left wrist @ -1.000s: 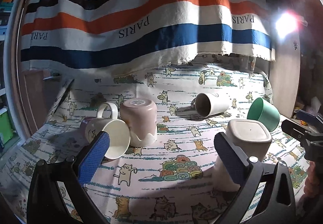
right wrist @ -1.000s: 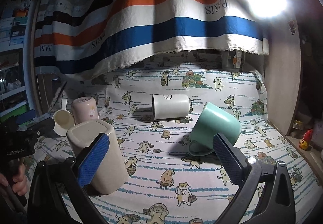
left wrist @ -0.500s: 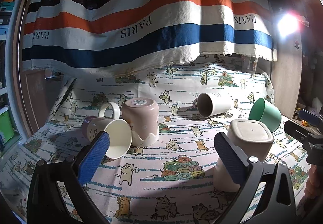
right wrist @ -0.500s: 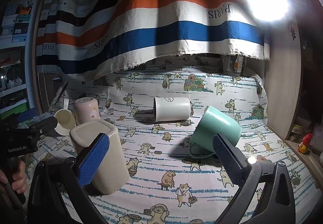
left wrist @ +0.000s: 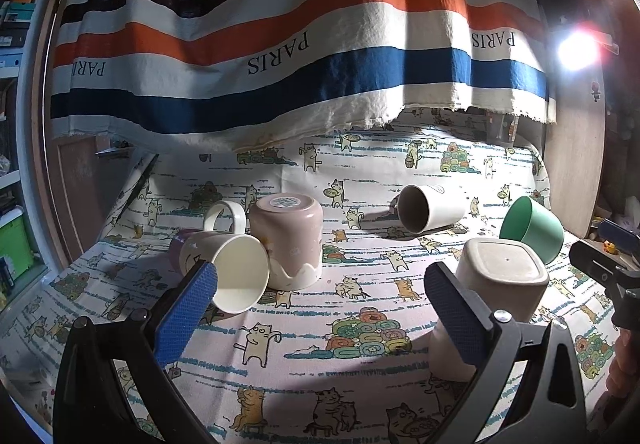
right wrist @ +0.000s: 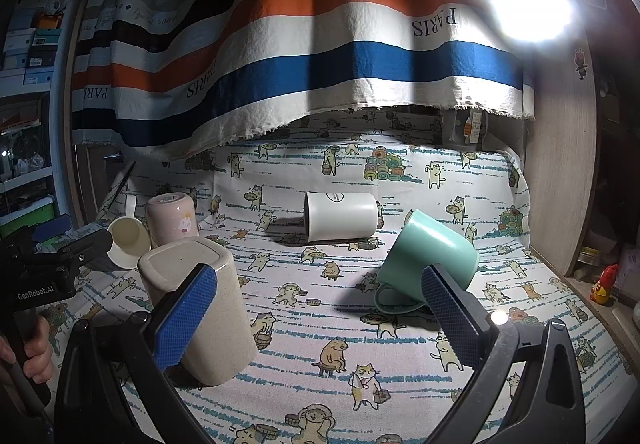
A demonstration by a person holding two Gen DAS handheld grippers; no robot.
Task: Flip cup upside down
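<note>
Several cups sit on a cat-print cloth [left wrist: 360,324]. A cream mug [left wrist: 236,268] lies on its side beside an upside-down pink cup [left wrist: 288,240]. A beige square cup [left wrist: 496,284] [right wrist: 196,304] stands upside down. A white cup [left wrist: 428,207] [right wrist: 340,215] lies on its side. A green mug [left wrist: 532,228] [right wrist: 428,256] leans tilted, mouth down. My left gripper [left wrist: 320,316] is open and empty, held back from the cups. My right gripper [right wrist: 320,316] is open and empty, between the beige cup and the green mug.
A striped PARIS cloth [left wrist: 280,43] hangs behind the table. A wooden panel [right wrist: 560,183] bounds the right side. A bright lamp [right wrist: 528,3] glares at upper right. Shelves with boxes [right wrist: 28,43] stand left. The other gripper shows at each view's edge [left wrist: 608,268] [right wrist: 52,260].
Both grippers have drawn back and up slightly; the cups look a little lower and farther. No cup has moved.
</note>
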